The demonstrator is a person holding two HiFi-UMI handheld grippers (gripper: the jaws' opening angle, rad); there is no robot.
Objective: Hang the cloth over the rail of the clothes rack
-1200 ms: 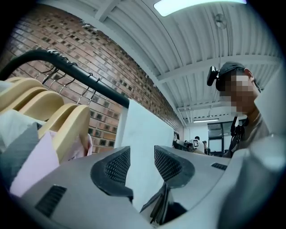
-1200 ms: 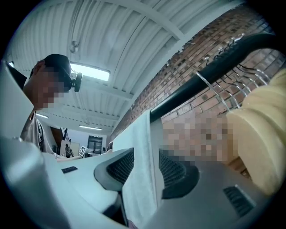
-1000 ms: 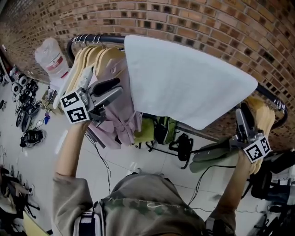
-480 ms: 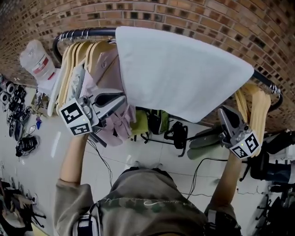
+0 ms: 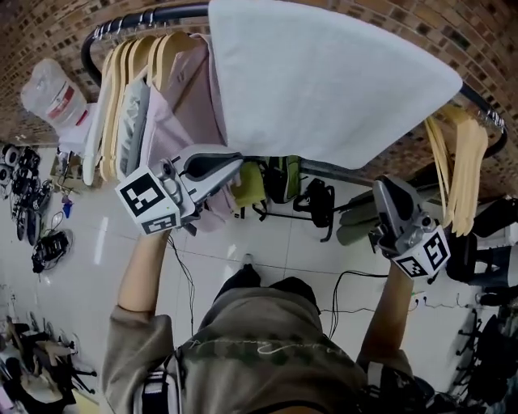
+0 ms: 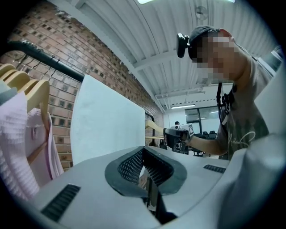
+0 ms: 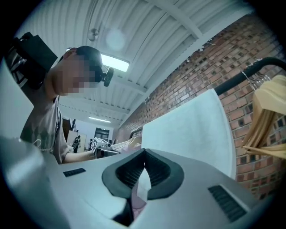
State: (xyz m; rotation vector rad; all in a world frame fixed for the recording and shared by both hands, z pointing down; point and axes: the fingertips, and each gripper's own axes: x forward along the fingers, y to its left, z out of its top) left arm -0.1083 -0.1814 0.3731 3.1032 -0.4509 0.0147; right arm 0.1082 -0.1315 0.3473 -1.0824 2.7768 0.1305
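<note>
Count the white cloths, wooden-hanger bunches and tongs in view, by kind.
White cloth: 1
Wooden hanger bunches: 2, left bunch and right bunch; single hangers too packed to count
Tongs: 2, left tongs and right tongs, both shut, clear of the cloth
Total: 5

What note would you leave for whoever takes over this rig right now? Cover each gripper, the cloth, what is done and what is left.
Left gripper: shut, empty, clear of the cloth.
Right gripper: shut, empty, below the cloth's right end.
Cloth: draped over the rail, between the hangers.
Done: the cloth looks hung.
Left: probably nothing; perhaps check that it hangs evenly.
</note>
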